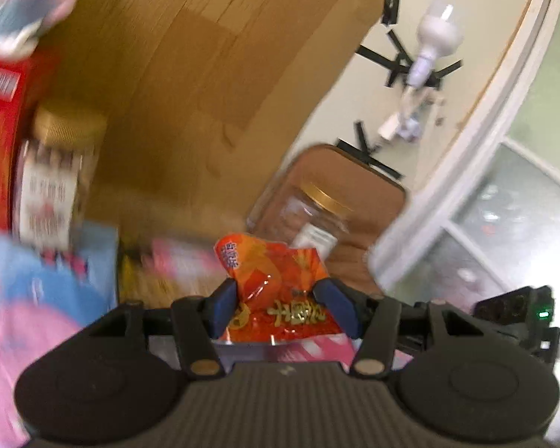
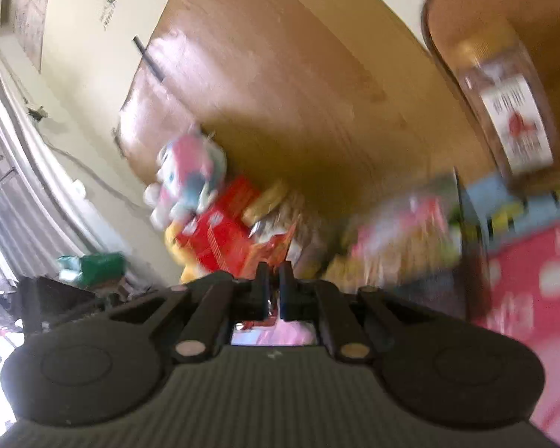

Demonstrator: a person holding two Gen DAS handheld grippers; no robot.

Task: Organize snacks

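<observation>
Left wrist view: left gripper [image 1: 282,308] stands half open, blue pads [image 1: 224,308] flanking a crinkly orange foil snack packet [image 1: 276,291]; actual pressing unclear.
Behind: gold-lidded clear jar [image 1: 315,220] in a brown tray [image 1: 384,201], likely sorted.
Right wrist view: right gripper [image 2: 274,291] nearly closed, pinching thin orange foil [image 2: 274,250].

Left black two-finger gripper with blue pads [image 1: 283,308]: jaws partly apart, crinkled orange foil snack packet [image 1: 276,287] between pads, contact unclear. Right black two-finger gripper [image 2: 274,283]: jaws nearly together, clamped on packet edge. Both views blurred.
</observation>
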